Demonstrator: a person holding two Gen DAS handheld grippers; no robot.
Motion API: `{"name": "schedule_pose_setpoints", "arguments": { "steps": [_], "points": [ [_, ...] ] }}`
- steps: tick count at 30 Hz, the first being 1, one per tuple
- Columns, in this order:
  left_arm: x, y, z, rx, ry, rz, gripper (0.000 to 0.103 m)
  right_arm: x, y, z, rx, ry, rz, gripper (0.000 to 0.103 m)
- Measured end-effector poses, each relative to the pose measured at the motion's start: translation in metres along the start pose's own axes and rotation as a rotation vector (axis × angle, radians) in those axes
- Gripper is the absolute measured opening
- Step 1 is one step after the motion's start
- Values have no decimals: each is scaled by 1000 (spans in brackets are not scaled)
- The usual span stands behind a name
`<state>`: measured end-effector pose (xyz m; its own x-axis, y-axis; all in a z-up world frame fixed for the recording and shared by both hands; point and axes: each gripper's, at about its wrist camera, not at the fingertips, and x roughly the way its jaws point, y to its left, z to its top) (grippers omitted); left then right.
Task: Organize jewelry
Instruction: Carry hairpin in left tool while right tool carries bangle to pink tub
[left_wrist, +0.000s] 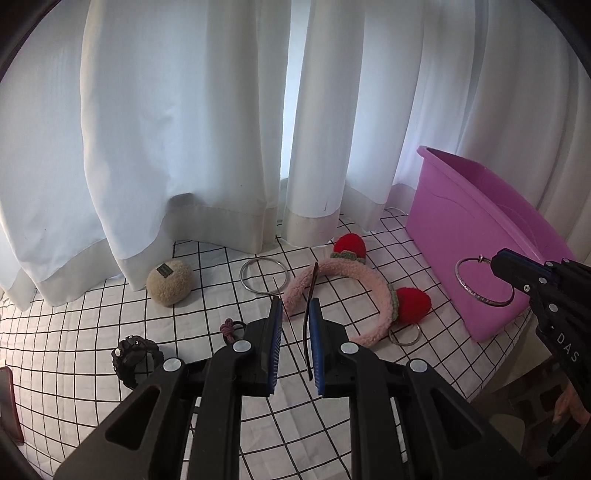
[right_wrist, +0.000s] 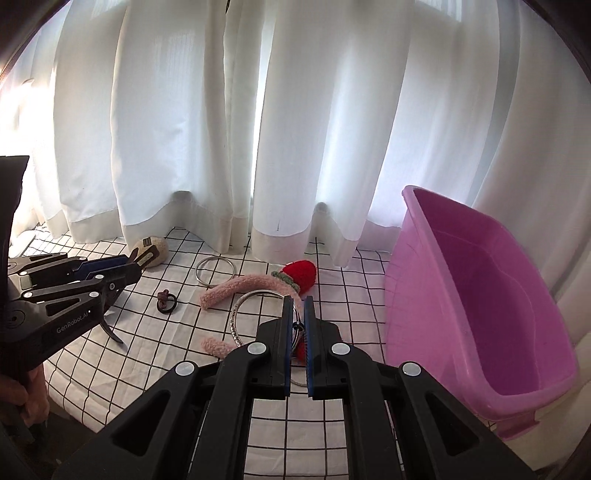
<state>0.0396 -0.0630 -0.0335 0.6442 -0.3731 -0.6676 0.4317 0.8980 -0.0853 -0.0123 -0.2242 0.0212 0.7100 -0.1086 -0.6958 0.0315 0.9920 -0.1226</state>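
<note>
My left gripper is shut on a thin dark hair clip and hangs above the checked cloth; the right wrist view shows that gripper at the left with the clip sticking out past its tips. My right gripper is shut on a silver bangle, held in the air over the pink headband. From the left wrist view the bangle hangs off the right gripper in front of the purple basket. The basket stands open at the right, nothing showing inside.
On the checked cloth lie a pink headband with red strawberries, a second silver bangle, a beige plush ball, a black watch, a knotted hair tie and a small ring. White curtains close the back.
</note>
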Motion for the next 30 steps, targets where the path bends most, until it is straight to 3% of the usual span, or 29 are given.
{"name": "schedule_pose_setpoints", "arguments": {
  "steps": [9,17,23,30],
  "points": [
    [-6,-63,60,57,-74,-92,15,-30,-65,24,18,-65,-41,5],
    [7,-149,108,98,-123,-123,15,-37,-159,28,27,-73,-47,5],
    [43,-213,129,125,-63,-171,15,-23,-221,20,53,-32,-36,5],
    [90,-262,143,148,26,-170,15,-3,-258,6,70,25,4,5]
  ]
}}
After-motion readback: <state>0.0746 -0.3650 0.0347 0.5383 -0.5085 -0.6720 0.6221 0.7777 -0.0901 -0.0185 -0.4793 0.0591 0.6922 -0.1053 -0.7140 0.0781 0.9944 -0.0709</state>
